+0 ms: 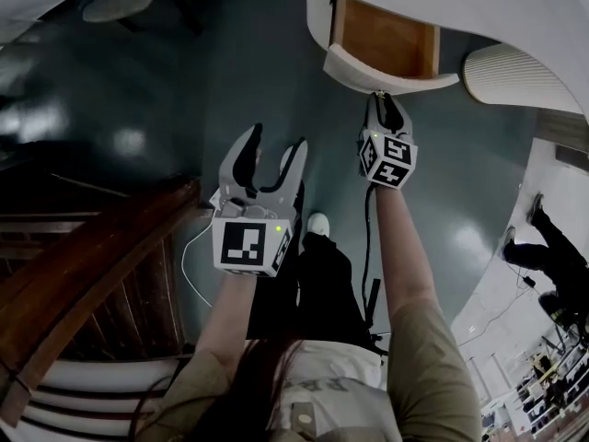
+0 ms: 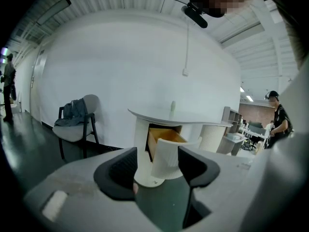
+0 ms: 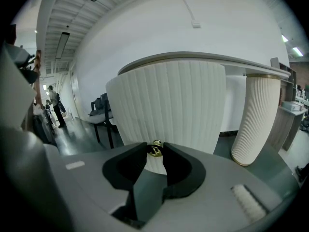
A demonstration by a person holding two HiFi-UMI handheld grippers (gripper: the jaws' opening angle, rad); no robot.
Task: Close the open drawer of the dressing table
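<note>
The left gripper [image 1: 274,151] is released. Its jaws stand apart with nothing between them, and it hangs well back from the table. Ahead and to the right, the open drawer with its bare wooden interior and white ribbed curved front [image 1: 387,44] projects from the white round-topped dressing table [image 1: 515,7]. The right gripper [image 1: 386,101] is at the drawer front, clenched on the small brass knob [image 3: 155,150].

Step in hand: the grasp for closing is made and the drawer is not yet pushed in. The next move likely calls for a straight push along the drawer's run until the curved front sits flush with the table body.

Only the head view shows the drawer's interior from above and how far it stands out. The left gripper view alone shows the table whole, plus a dark-framed chair with a garment on it [image 2: 77,122] at the left. Only the right gripper view shows the knob between the jaws.
</note>
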